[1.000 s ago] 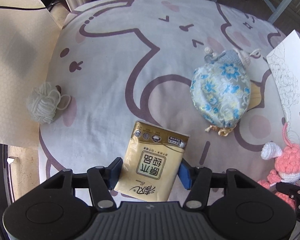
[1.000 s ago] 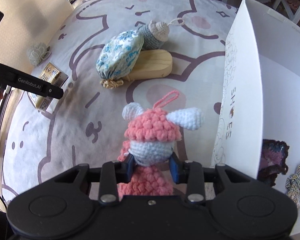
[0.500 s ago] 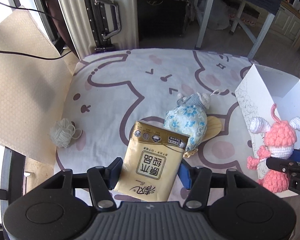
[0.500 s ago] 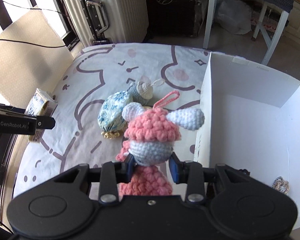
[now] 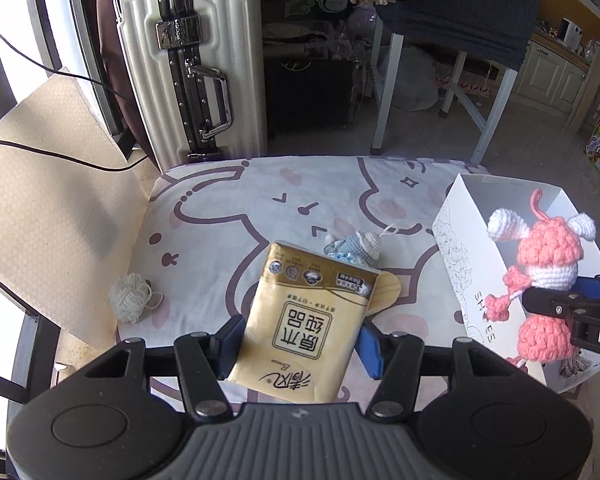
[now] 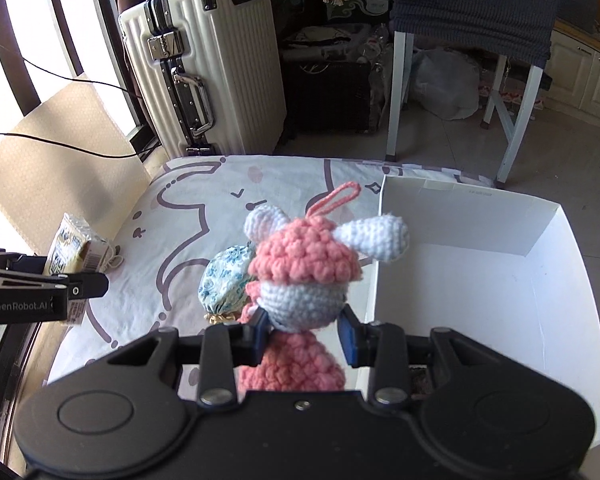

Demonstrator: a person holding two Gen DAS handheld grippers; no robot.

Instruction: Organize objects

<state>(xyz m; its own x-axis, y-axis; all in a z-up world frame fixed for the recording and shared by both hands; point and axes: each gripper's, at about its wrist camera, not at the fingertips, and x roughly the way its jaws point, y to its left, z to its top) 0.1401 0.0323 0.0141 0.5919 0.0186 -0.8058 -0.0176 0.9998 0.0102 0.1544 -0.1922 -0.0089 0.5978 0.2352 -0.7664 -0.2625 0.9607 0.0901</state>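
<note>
My left gripper (image 5: 300,344) is shut on a yellow tissue pack (image 5: 304,320), held high above the patterned cushion (image 5: 228,216). My right gripper (image 6: 304,332) is shut on a pink crocheted doll (image 6: 300,280), held up beside the left wall of the open white box (image 6: 480,280). The doll (image 5: 544,280) and box (image 5: 460,248) also show in the left wrist view. A blue floral pouch (image 6: 224,284) lies on the cushion, partly hidden behind the doll. The tissue pack also shows in the right wrist view (image 6: 76,252).
A white yarn ball (image 5: 130,298) lies at the cushion's left edge. A small grey-blue crocheted charm (image 5: 360,244) and a wooden piece (image 5: 388,292) lie mid-cushion. A white suitcase (image 5: 192,68) and table legs (image 5: 384,92) stand beyond the cushion. A beige mat (image 5: 40,208) lies left.
Both grippers have risen well above the cushion with their loads. The doll has moved right, up to the white box.
</note>
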